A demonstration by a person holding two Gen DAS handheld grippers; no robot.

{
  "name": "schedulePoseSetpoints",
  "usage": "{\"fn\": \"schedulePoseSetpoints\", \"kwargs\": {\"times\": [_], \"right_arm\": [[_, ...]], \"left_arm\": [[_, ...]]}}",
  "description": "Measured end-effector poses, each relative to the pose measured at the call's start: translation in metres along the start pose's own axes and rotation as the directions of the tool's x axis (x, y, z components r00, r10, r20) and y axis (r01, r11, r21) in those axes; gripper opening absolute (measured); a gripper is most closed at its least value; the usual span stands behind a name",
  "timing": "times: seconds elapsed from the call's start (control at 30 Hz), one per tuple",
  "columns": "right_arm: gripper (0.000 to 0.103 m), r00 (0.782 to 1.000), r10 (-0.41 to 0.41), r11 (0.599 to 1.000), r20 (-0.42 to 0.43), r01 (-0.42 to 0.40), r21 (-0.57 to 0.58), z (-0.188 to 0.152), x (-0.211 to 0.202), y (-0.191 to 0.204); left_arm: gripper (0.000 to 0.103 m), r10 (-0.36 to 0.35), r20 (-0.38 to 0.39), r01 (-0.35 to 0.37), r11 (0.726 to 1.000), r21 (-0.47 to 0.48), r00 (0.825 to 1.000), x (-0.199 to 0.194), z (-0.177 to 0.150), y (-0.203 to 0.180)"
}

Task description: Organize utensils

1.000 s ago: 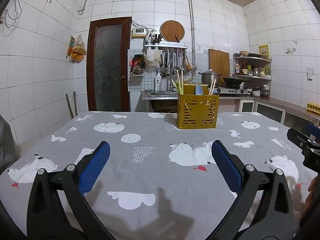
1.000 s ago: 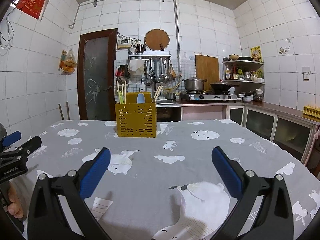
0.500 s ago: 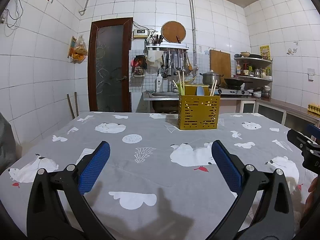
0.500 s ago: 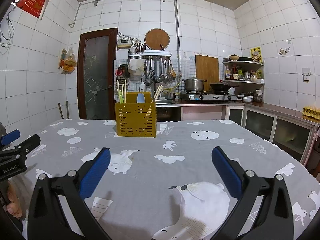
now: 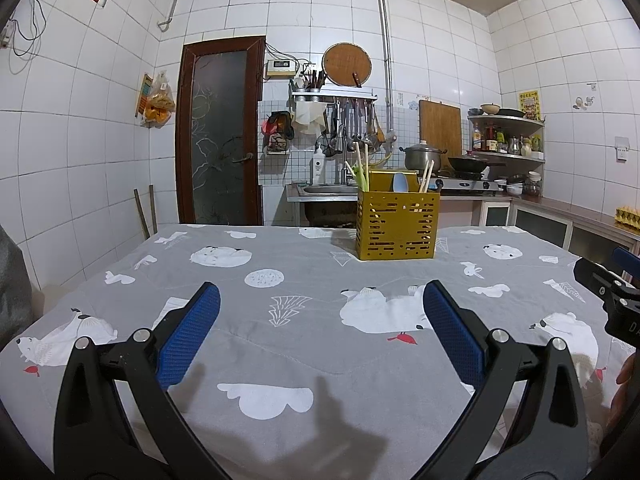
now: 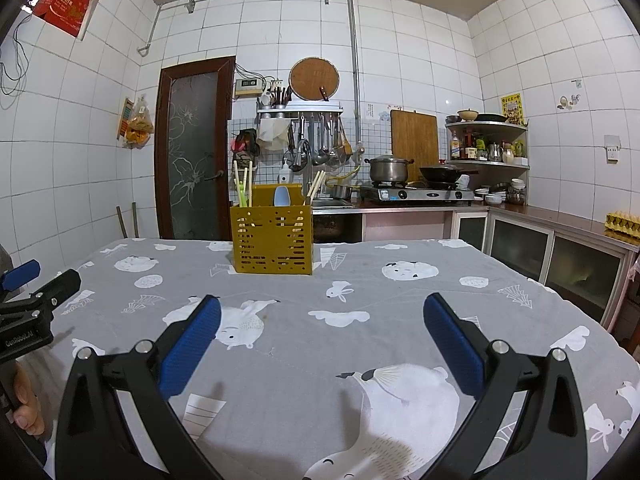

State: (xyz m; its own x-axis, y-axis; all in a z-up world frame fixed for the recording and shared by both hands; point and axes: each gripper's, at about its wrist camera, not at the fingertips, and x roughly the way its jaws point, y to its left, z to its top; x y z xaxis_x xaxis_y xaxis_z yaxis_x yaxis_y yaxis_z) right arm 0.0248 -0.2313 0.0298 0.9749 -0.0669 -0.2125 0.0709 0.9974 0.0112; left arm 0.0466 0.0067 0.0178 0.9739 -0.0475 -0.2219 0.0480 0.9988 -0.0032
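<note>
Left wrist view: caddy (image 5: 397,224) stands mid-table, chopsticks (image 5: 426,175) and spoon (image 5: 400,182) inside. Both grippers (image 5: 320,304) (image 6: 322,314) gape wide, empty. Chopsticks look light, stiff, slippery; pinch near protruding tops.

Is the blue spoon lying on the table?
No, the blue spoon stands inside the yellow utensil holder, between the chopsticks, not on the tablecloth.

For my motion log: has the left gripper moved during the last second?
Yes, slightly. In its own view the yellow utensil holder sits a little higher against the stove behind than before; the left gripper seems to have dropped.
</note>
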Motion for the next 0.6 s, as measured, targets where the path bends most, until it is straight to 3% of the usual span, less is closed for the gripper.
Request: {"fn": "schedulePoseSetpoints", "kwargs": {"times": [0.6], "right_arm": [[0.099, 1.000, 0.000, 1.000, 0.000, 0.000, -0.001, 0.0000, 0.0005, 0.0000]], "left_arm": [[0.098, -0.001, 0.005, 0.001, 1.000, 0.002, 1.000, -0.0010, 0.0007, -0.0003]]}}
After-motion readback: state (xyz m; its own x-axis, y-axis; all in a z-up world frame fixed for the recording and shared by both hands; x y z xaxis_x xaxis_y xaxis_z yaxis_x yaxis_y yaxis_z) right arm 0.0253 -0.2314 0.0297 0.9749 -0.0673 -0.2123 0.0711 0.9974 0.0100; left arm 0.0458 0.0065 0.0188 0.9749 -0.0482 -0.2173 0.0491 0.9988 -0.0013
